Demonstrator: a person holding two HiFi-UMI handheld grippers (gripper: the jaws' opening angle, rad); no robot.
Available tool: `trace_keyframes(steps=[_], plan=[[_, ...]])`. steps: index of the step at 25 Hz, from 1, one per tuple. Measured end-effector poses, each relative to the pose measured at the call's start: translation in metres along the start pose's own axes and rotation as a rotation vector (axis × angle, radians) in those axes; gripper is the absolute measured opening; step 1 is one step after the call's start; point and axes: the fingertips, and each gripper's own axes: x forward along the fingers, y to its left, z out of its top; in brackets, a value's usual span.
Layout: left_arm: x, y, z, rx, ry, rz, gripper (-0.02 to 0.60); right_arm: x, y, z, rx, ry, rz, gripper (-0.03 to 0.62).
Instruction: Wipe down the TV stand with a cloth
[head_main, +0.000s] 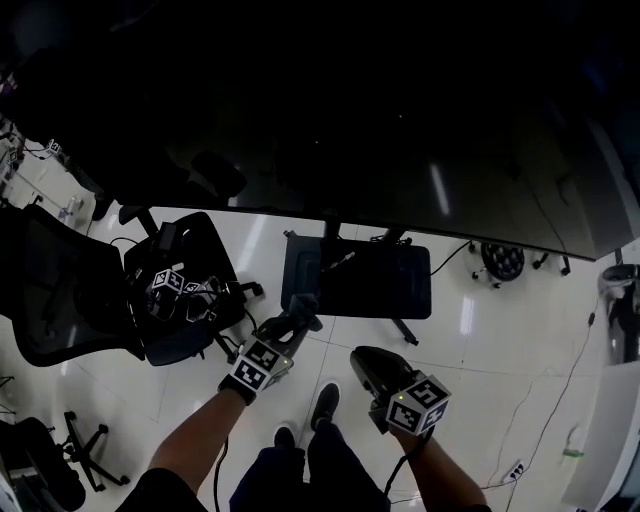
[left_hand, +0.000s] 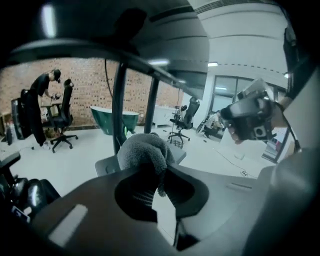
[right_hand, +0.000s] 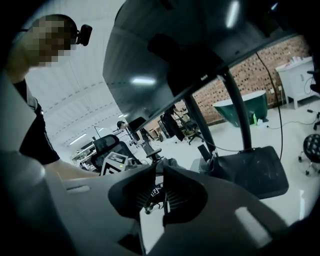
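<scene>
Grey cloth (left_hand: 142, 150) sits clenched in the left gripper (head_main: 300, 322), which is nearer than the empty, barely parted right gripper (head_main: 362, 360) to the TV stand (head_main: 390, 285), whose flat base lies just ahead, long side crosswise.

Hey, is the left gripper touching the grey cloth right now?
Touching. In the left gripper view, the left gripper has its jaws shut on the grey cloth, which bunches up above their tips.

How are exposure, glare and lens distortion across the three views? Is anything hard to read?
Head view: TV screen nearly black, with reflected light streaks; glossy floor glares. Left gripper view: strong fisheye, dark corners, cloth reasonably sharp. Right gripper view: same bending, foreground underexposed.
</scene>
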Motion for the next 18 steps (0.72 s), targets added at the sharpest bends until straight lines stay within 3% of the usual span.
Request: trace_keyframes(steps=[6,13,18], plan=[[-0.124,-0.076,0.064,0.070,-0.165,-0.031,0.026,-0.060,0.067,0.048,-0.098,-0.129,-0.057,0.017],[-0.254,-0.170,0.086,0.116,-0.278,-0.059,0.028,-0.151,0.160,0.056,-0.133,-0.233,-0.124,0.004],[-0.318,-0.223,0.085,0.131,-0.314,-0.062,0.029,-0.220,0.212,0.042,-0.142,-0.271,-0.157,0.003]])
